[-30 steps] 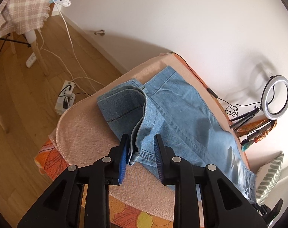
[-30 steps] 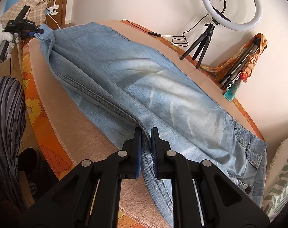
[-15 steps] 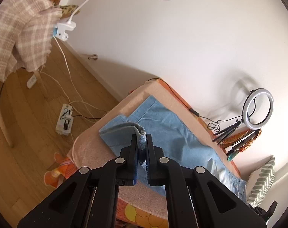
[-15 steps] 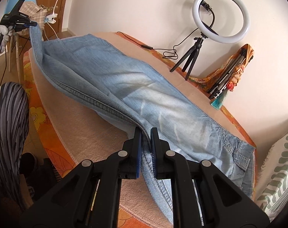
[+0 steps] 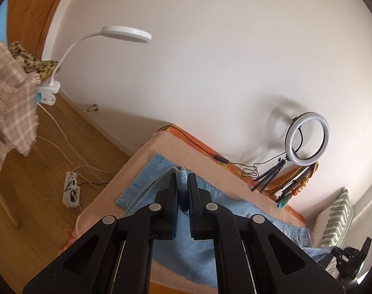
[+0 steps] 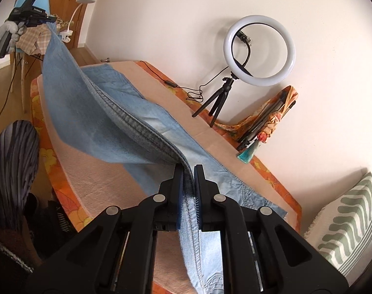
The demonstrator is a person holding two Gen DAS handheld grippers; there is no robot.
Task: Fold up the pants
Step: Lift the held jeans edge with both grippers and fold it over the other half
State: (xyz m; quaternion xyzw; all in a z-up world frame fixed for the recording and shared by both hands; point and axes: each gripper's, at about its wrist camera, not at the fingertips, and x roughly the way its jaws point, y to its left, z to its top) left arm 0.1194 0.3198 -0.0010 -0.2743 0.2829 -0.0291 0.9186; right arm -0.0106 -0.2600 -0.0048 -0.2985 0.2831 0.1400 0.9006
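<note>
black plastic left gripper (image 5: 182, 183) and right gripper (image 6: 188, 178), angular triangular arms, round silver screws, blue ribbed pads (image 6: 179, 196) inside. pale grey glove on the left hand (image 6: 4, 35). dark streaked trouser leg (image 6: 13, 161).

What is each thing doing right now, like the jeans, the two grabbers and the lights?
Jeans: one leg lifted off the table by its seam edge, the other leg lying flat.
Left gripper: shut on the jeans' hem end, held high.
Right gripper: shut on the jeans' seam.
Ring light: upright on its tripod; lit or not, can't tell.
Clip lamp: clipped on; lit or not, can't tell.
</note>
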